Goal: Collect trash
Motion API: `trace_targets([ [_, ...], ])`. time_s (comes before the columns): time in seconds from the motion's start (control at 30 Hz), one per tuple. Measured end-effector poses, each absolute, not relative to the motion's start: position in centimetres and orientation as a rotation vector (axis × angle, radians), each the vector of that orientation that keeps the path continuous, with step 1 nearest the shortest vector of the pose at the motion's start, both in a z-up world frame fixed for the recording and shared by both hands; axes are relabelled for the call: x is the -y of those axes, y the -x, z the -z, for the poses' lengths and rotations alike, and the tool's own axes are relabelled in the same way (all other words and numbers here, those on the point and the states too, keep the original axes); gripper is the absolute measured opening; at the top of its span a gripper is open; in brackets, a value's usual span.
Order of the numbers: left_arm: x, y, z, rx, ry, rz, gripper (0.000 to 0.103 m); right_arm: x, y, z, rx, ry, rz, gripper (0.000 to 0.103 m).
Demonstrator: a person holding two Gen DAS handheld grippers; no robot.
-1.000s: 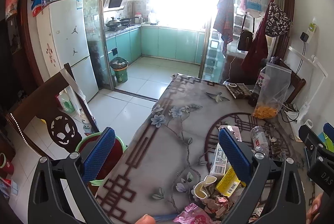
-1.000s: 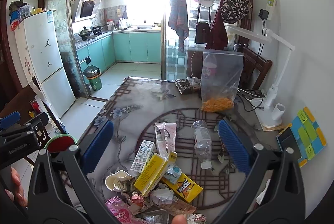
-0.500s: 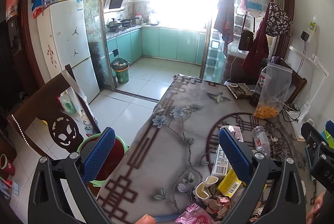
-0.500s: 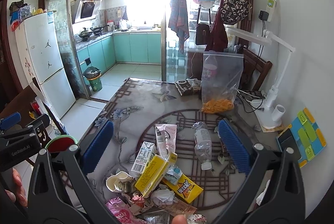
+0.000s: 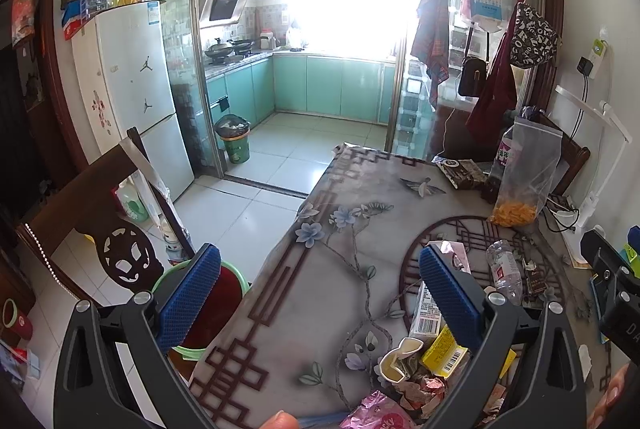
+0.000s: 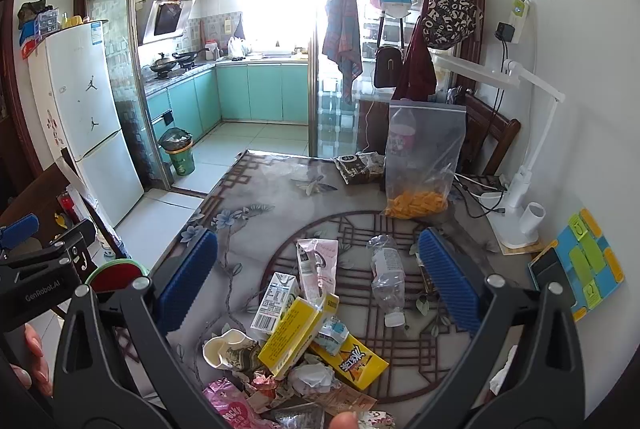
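A heap of trash lies on the near part of the table (image 6: 256, 197): a yellow box (image 6: 294, 335), a white carton (image 6: 276, 303), a crushed clear bottle (image 6: 386, 279), a pink pouch (image 6: 318, 265), a crumpled paper cup (image 6: 226, 349) and wrappers. My right gripper (image 6: 318, 283) is open and empty above the heap. My left gripper (image 5: 320, 299) is open and empty over the table's left edge, with the heap (image 5: 420, 361) at its right finger. A green bin with a red liner (image 5: 208, 293) stands on the floor left of the table.
A clear bag of orange snacks (image 6: 422, 165) and a dark packet (image 6: 360, 167) stand at the table's far end. A white desk lamp (image 6: 520, 213) and cables are at the right. A wooden chair (image 5: 100, 229) is at the left. A second bin (image 5: 234, 143) stands by the kitchen door.
Both grippers have drifted slightly; the views have shifted a little. Both stay open and empty, and the trash has not moved.
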State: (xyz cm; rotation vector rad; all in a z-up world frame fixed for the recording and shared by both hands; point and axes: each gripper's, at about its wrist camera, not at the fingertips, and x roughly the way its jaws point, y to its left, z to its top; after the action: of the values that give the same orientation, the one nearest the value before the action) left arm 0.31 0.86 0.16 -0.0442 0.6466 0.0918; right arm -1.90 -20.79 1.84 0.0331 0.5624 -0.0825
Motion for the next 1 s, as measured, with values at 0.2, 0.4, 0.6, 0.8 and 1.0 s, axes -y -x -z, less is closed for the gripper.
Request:
trace_targets([
  [0.2,-0.8,-0.2,-0.6,-0.634,0.034,-0.095,0.095,20.6,1.9,-2.0,-0.556,-0.029,0.079,0.099],
  [0.4,-0.5,0.1,-0.7,-0.625,0.025,-0.099,0.095,20.5,2.0,-1.9,-0.554,-0.026,0.081,0.099],
  [0.6,-0.2,0.2,-0.9,-0.619,0.017,-0.105,0.095,20.7,1.9,-1.7,-0.559,-0.03,0.083,0.099],
  [0.8,-0.1,0.2,-0.9,-0.619,0.014,-0.107,0.095,21.0,1.9,-1.6,-0.555,-0.029,0.098,0.099],
  [1.0,0.2,-0.7,1.9,-0.678,-0.006,-0.028,0.095,22.8,1.1,0.7,-0.643,-0.007,0.054,0.099],
])
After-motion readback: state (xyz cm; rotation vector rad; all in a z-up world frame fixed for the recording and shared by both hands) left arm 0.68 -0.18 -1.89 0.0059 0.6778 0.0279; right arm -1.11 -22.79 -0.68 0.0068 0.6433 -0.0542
